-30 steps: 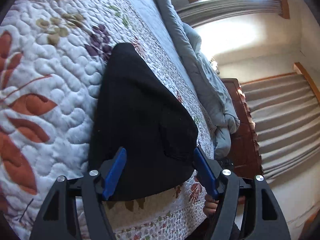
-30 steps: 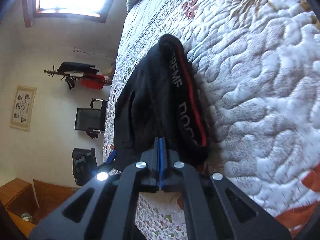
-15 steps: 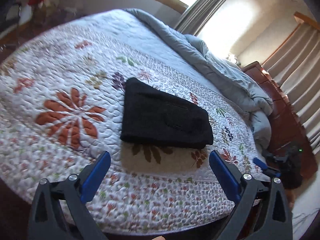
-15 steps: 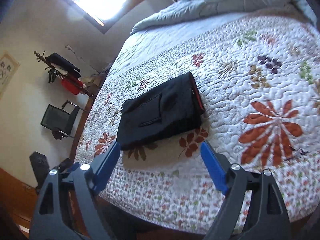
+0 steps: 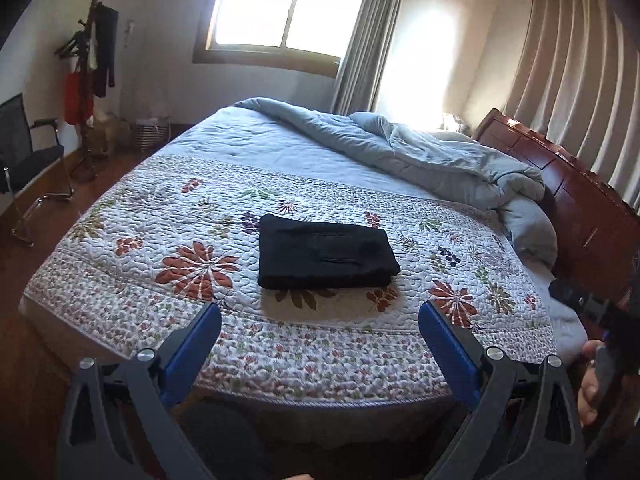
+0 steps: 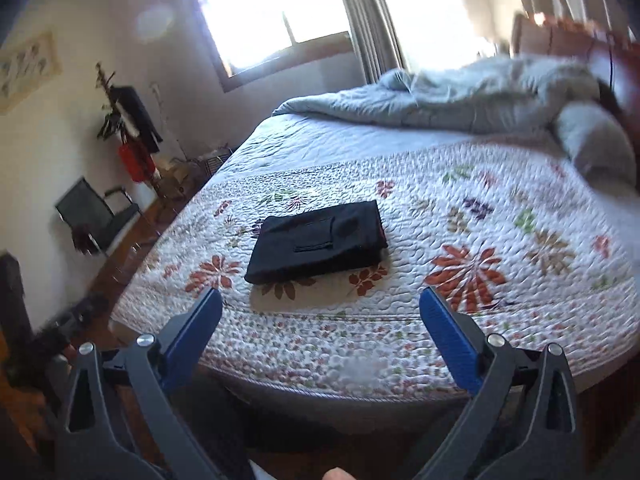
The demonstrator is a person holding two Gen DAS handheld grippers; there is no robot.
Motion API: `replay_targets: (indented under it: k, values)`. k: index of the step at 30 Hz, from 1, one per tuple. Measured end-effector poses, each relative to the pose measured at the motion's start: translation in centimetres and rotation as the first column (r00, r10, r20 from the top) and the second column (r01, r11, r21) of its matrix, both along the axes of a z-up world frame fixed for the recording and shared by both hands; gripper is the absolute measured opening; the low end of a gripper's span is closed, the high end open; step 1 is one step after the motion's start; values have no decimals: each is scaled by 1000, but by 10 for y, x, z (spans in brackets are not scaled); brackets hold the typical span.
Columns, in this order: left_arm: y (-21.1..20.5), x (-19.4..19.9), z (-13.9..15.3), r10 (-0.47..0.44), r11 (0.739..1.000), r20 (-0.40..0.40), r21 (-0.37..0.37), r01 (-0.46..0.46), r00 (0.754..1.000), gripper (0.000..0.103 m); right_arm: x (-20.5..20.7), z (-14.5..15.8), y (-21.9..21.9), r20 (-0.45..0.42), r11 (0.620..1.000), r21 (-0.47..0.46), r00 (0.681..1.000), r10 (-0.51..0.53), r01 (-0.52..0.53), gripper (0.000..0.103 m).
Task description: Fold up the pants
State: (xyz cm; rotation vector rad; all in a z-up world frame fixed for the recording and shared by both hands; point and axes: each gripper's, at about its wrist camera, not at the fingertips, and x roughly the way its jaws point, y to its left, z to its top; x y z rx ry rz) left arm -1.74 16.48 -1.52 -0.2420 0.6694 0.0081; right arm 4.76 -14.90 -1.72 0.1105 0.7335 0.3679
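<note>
1. The pants [image 5: 326,256] are seen folded into a flat black rectangle, lying on the bed [image 5: 280,340] near its foot edge and roughly mid-width.
2. A pocket seam is seen on the top layer of the pants [image 6: 318,238]; a thin red edge shows along their right side in the right wrist view.
3. The pants are laid on a quilt [image 5: 168,216] printed with red, purple and green flowers; a large red flower [image 5: 196,270] lies just beside their left edge.
4. Nothing is touched by the left hand-held gripper [image 5: 320,320]: its blue pads are spread wide, with only quilt seen between them, and it is held apart from the pants.
5. The right hand-held gripper [image 6: 320,304] is likewise spread wide and empty; its jaws have just been opening, and nothing is between them.
6. A rumpled grey duvet [image 5: 420,156] is piled at the head of the bed, against a dark wooden headboard [image 5: 568,176].
7. A bright window [image 5: 288,12] with grey curtains [image 5: 360,40] is seen behind the bed.
8. A coat rack [image 5: 90,60] hung with dark and red items and a black chair [image 5: 24,148] stand on the wooden floor at the left.
9. Part of a hand [image 5: 592,384] is seen at the right edge of the left wrist view.
</note>
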Motion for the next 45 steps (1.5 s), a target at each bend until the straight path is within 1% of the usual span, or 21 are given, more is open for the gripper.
replay_targets:
  k: [2,4,7,9,11,14,17,19,23,27,30,37,42,45]
  values:
    - [-9,-15,9,5,1000,14,15,-5,1000,99,-24,9,9,32,998,-58,999,8,-6,99]
    - [-19,-32,20,11,999,34,31,-12,999,99,-41,15,13,48,997,-81,999,13,-9,99]
    - [-31,-53,30,12,999,48,51,-14,999,99,-64,24,19,58,995,-96,998,29,-24,99]
    - [-36,-67,36,16,998,64,58,-20,998,99,-80,27,25,53,994,-95,997,62,-57,99]
    - [-38,-76,37,35,997,63,65,-39,997,99,-94,28,33,60,989,-133,995,80,-72,99]
    - [-38,-87,39,44,998,62,47,-47,997,99,-110,31,42,80,983,-166,992,98,-83,98]
    - [-40,-95,40,67,993,67,91,-73,995,99,-119,32,47,81,982,-164,990,111,-97,99]
    - [-39,-98,42,83,989,76,112,-92,994,99,-120,31,48,87,981,-169,990,108,-92,98]
    - [-34,-102,47,107,987,87,112,-116,990,99,-115,28,45,78,985,-153,992,95,-83,99]
    - [-31,-96,48,104,989,76,94,-111,992,99,-109,23,44,63,985,-154,994,94,-84,98]
    - [-29,-90,46,85,994,63,66,-89,994,99,-103,22,44,56,985,-152,994,93,-84,99]
    - [-32,-73,42,67,996,41,59,-69,997,99,-86,19,45,43,986,-139,994,99,-92,99]
    - [-36,-64,39,69,996,36,62,-71,997,99,-77,18,48,43,985,-135,993,110,-103,99]
    - [-38,-63,38,90,991,41,93,-93,995,99,-72,18,49,44,985,-133,993,113,-107,98]
